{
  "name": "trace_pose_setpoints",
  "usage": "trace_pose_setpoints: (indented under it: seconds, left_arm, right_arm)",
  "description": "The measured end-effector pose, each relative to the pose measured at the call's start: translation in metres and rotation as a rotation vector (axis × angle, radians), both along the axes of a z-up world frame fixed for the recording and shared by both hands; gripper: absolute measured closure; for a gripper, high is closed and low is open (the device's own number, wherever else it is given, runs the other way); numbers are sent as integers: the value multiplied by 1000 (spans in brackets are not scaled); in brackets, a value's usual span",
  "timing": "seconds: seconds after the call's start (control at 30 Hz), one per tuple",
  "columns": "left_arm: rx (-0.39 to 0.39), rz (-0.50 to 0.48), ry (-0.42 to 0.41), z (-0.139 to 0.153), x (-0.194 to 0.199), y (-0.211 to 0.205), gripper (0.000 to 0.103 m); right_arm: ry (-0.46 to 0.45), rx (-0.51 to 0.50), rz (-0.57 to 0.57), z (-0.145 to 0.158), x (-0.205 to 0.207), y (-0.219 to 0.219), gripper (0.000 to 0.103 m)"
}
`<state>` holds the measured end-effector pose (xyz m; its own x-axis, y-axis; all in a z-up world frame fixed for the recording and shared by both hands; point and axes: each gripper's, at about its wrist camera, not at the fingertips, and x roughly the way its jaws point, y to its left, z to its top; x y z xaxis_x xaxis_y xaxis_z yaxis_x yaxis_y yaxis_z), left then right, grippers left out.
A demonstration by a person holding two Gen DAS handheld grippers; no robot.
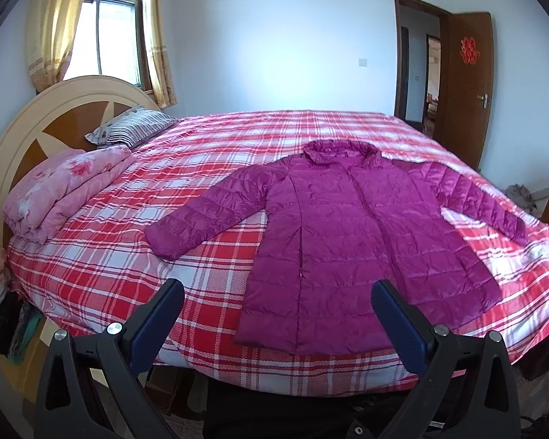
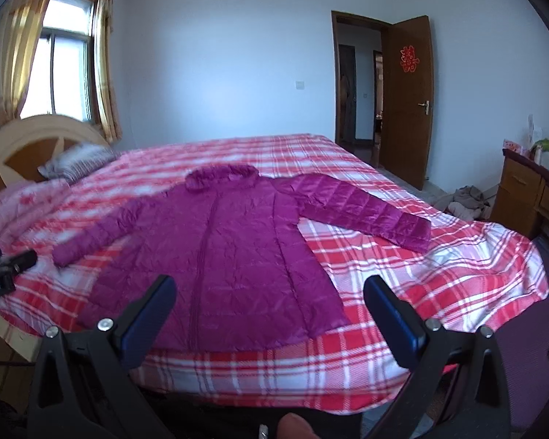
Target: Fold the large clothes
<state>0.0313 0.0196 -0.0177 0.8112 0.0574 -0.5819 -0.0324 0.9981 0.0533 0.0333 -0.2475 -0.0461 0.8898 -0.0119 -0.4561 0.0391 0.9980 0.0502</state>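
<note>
Both grippers hover off the near edge of the bed (image 1: 91, 274), holding nothing: left gripper (image 1: 278, 294) with jaws spread wide, right gripper (image 2: 269, 291) likewise wide. Directly ahead of both, the magenta quilted coat (image 1: 333, 241) lies flat on the plaid sheet, sleeves spread outward, hem nearest the fingertips, collar farthest. Folded pink quilt (image 1: 66, 190) lies far left of the left gripper.

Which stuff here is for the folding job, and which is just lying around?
For the job:
purple puffer coat, spread flat on the bed
left tongs, open
right tongs, open

Just lying about:
folded pink quilt
striped pillow
heap of clothes on the floor
</note>
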Motion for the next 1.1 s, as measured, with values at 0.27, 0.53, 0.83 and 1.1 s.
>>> trace_pose_setpoints:
  seconds: [0.27, 0.53, 0.83, 1.1]
  left_arm:
    - [56, 38, 12, -29, 68, 4, 1]
    - [50, 39, 37, -69, 166, -5, 1]
    - [125, 71, 77, -102, 264, -25, 1]
    - [109, 112, 190, -135, 311, -12, 1]
  right_arm:
    - [150, 129, -80, -35, 48, -60, 0]
    - [234, 275, -309, -70, 116, -174, 1]
    - [329, 302, -536, -93, 203, -284, 20]
    - [398, 147, -565, -103, 249, -294, 28]
